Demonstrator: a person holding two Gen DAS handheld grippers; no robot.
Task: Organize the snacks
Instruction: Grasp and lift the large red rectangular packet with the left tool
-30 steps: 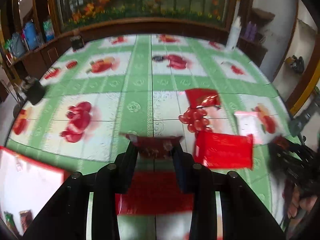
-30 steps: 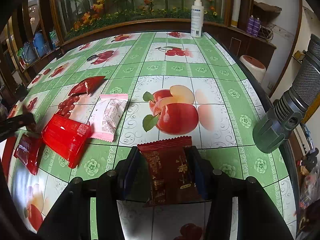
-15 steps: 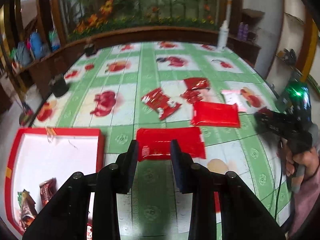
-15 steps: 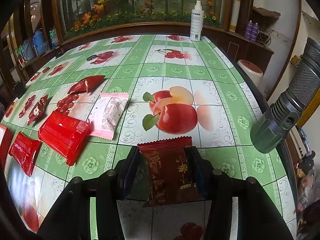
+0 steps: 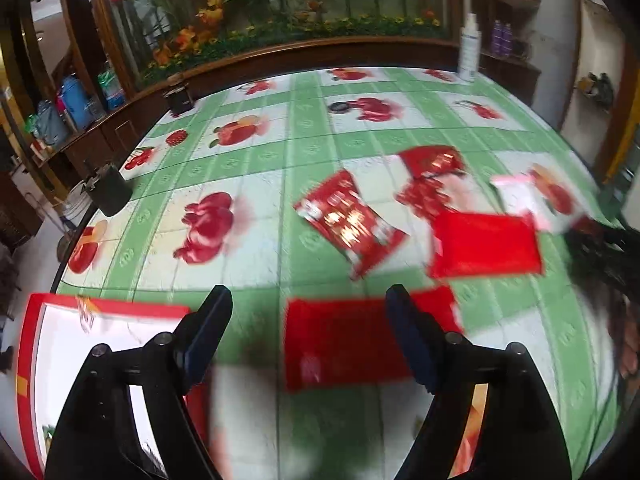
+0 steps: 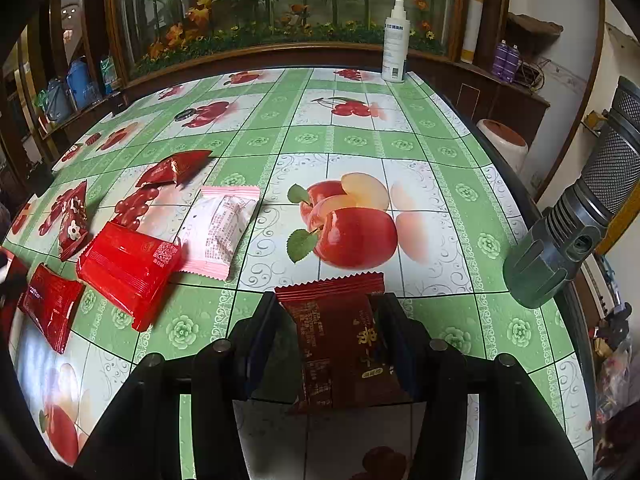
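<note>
Right gripper [image 6: 328,320] is clamped on a dark brown foil snack packet [image 6: 340,344] with gold characters too small to read, near the table's [image 6: 440,184] right edge. Only the left view shows the red-rimmed white box [image 5: 36,320] at the left edge; the left gripper [image 5: 308,312] gapes, empty, over a blurred red flat packet [image 5: 340,344].

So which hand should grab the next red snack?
Probably the left gripper: it is open, with a red packet right ahead. The right gripper already holds a brown packet.
</note>
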